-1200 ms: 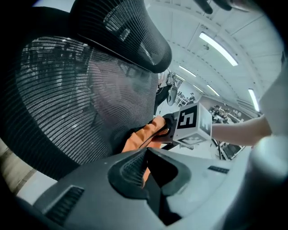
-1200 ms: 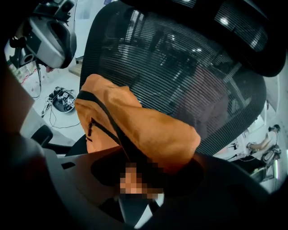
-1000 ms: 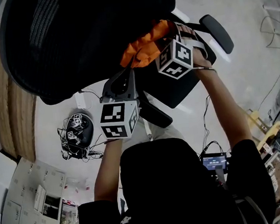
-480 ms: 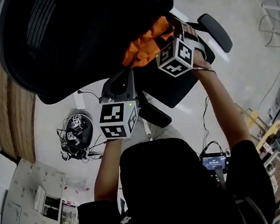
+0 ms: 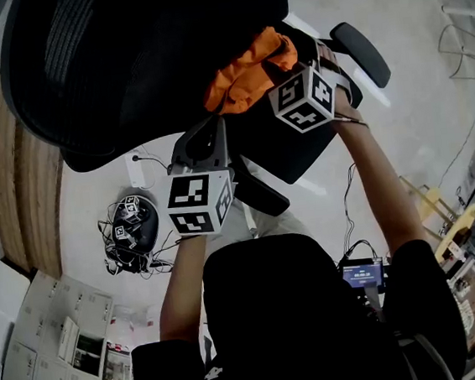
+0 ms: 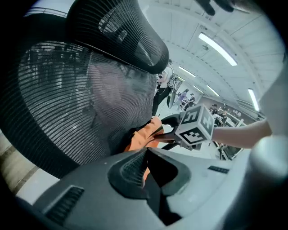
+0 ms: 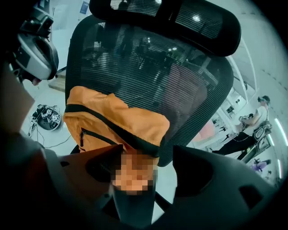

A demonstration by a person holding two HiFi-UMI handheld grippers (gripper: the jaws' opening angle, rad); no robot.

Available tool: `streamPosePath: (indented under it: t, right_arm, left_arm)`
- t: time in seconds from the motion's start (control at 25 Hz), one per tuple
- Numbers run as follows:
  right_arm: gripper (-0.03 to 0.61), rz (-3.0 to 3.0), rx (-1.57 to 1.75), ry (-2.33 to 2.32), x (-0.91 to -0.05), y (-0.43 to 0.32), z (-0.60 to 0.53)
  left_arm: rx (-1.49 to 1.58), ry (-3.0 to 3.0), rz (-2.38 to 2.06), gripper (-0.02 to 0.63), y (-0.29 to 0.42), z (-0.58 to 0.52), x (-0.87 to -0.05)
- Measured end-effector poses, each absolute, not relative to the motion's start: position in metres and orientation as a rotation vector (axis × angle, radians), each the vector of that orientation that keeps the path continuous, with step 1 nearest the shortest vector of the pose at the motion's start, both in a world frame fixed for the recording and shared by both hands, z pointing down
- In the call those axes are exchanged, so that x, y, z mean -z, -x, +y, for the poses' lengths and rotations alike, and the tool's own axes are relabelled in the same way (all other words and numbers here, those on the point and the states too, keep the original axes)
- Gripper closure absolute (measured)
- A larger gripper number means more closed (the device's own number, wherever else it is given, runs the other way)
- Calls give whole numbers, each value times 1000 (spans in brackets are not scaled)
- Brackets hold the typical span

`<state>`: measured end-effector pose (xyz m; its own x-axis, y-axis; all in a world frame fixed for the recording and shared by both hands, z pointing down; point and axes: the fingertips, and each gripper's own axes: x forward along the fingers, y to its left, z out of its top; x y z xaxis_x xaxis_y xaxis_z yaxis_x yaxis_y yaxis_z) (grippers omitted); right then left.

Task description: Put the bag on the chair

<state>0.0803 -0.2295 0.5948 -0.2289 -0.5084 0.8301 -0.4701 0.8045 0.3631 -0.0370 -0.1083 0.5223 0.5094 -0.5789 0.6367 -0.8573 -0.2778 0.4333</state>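
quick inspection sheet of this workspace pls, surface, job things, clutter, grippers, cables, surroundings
surface: pale grey floor; no table seen
job's things: orange fabric bag sits on the seat of the black mesh office chair, in front of its backrest
clutter: black marker-covered device on the floor left of the chair
grippers: right gripper open, jaws have just been opening, bag ahead of them and not pressed; left gripper at the seat's edge, jaws close together, grip unclear
cables: tangle around the black device; thin dark cable on the floor right of the chair
surroundings: wooden strip at left, white lockers below it, a person standing beyond the chair
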Motion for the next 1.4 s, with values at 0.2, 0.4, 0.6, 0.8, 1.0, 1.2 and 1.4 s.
streamPosePath:
  t: [0.2, 0.4, 0.6, 0.8, 1.0, 1.2, 1.4]
  right_arm:
    - [255, -1884, 53, -742, -579, -80, -217]
    - [285, -1909, 17, -773, -556, -85, -206]
    - [395, -1960, -21, -846, -525, -89, -195]
    - [518, -2041, -101, -927, -491, -89, -180]
    - [575, -2174, -182, -1014, -449, -83, -161]
    - [577, -2275, -251, -1098, -401, -81, -143]
    - [577, -2365, -275, -1179, -355, -85, -125]
  left_arm:
    - [-450, -2003, -1186, 603, 32, -106, -509]
    - [-437, -2033, -1193, 603, 21, -102, -490]
    - [-441, -2076, -1211, 603, 13, -94, -470]
    - [-412, -2087, -1260, 603, 12, -89, -446]
    - [-387, -2115, -1322, 602, 16, -82, -421]
    - [-339, -2149, -1374, 603, 20, -72, -390]
    - [-298, -2207, -1419, 603, 19, -65, -355]
